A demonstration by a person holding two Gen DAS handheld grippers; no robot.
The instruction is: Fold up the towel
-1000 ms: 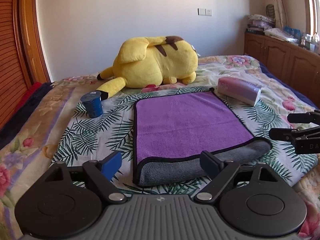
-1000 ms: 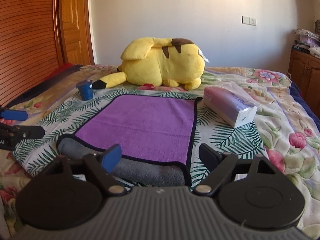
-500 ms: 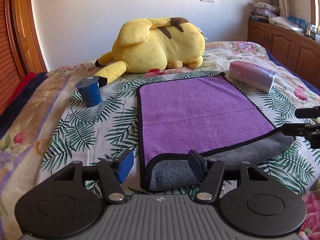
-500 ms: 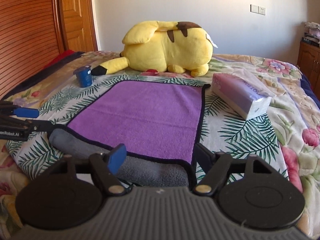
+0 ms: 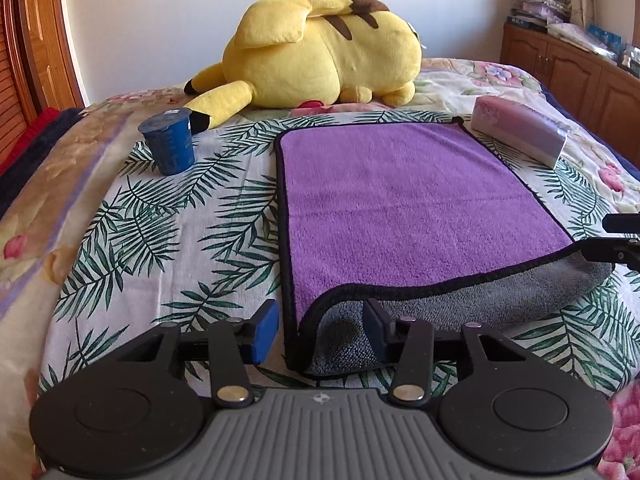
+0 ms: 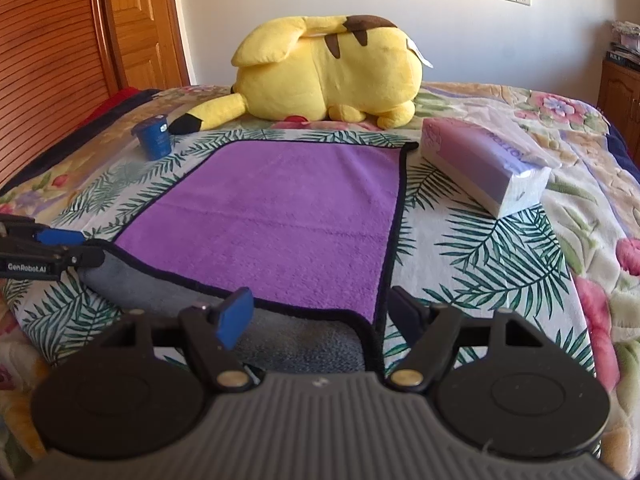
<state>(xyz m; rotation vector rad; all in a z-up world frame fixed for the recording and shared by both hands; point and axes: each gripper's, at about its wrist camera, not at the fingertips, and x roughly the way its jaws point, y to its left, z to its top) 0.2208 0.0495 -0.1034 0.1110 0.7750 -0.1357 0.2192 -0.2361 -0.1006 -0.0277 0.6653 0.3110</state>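
1. one wide bed with a palm-leaf and floral quilt (image 5: pixel 132 240) carries everything.
2. big yellow plush toy (image 5: pixel 320 48) lies at the far side.
3. purple microfibre towel with black edging (image 5: pixel 400 208) lies flat mid-bed, its near edge rolled grey-side up.
4. pale purple tissue pack (image 6: pixel 484 164) sits just beside its far right corner.
5. left gripper (image 5: pixel 318 330) and right gripper (image 6: pixel 320 316) are both spread, straddling the near corners.
6. small blue cup (image 5: pixel 168 146) stands left of the towel.

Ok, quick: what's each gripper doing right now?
Left gripper: open, straddling the towel's near left corner.
Right gripper: open, straddling its near right corner.
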